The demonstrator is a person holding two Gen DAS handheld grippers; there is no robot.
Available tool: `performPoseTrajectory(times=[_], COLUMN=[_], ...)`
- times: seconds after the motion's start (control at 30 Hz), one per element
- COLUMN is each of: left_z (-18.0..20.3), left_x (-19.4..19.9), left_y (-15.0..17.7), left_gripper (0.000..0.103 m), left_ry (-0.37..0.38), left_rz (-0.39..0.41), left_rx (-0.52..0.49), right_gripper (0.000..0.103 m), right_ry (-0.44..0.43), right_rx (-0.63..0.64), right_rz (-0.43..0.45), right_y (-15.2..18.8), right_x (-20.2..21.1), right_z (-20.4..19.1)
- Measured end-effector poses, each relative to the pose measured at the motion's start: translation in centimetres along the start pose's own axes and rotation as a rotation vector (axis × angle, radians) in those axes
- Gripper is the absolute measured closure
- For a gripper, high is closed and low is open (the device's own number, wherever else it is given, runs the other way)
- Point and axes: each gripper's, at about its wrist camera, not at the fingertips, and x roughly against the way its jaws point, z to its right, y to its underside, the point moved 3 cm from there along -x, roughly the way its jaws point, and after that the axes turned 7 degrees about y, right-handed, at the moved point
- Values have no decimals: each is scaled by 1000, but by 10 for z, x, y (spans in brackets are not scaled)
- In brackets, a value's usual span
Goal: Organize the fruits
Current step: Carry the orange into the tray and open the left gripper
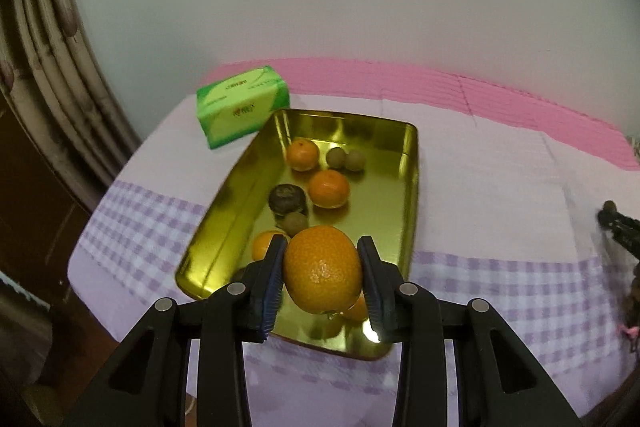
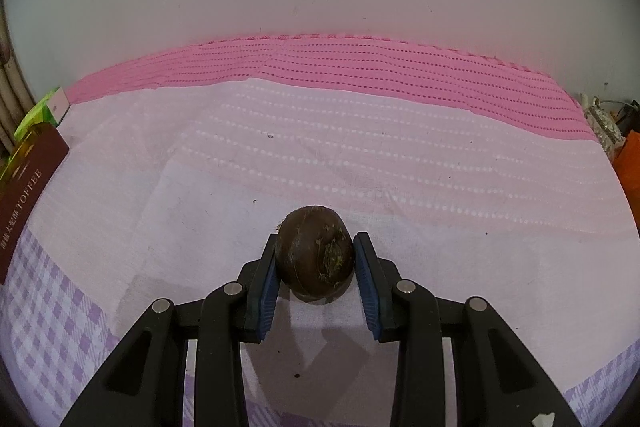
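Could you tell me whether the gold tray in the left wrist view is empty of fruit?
No, the gold tray holds several oranges and small brown fruits, such as the orange near its middle.

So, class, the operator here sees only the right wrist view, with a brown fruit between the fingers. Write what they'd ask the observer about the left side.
Operator: What is the left gripper doing?
Observer: The left gripper is shut on a large orange.
Operator: Where is it?
Observer: Above the near end of a gold tray.
Operator: Anything in the tray?
Observer: Oranges and small brown fruits.
Operator: What's beyond it?
Observer: A green tissue pack.
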Motion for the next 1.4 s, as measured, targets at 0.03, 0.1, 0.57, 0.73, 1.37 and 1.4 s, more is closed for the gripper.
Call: performPoseTrajectory(times=[0.03,0.1,0.57,0.73,1.37,1.4], left_z=[-2,-6,-14,-17,-17,-17], left_x=[-1,-4,-37,-43,-52,-52], left_y=[-1,-3,2,3,7,6], left_gripper=[66,66,66,66,66,66], left_ry=[-6,-14,-46,-49,-58,-57], left_rz=[4,4,-60,-72,-98,-98], left_rx=[-1,-2,-4,3,-7,-7], right_gripper=[70,70,70,70,70,70], right_ry=[3,4,3,3,4,3], right_rx=[3,4,4,3,4,4], right_rz=[0,0,1,1,1,1], right_y=[0,-1,0,0,0,0], right_x=[0,0,0,0,0,0], right_z=[-1,-1,-1,-2,-1,-1])
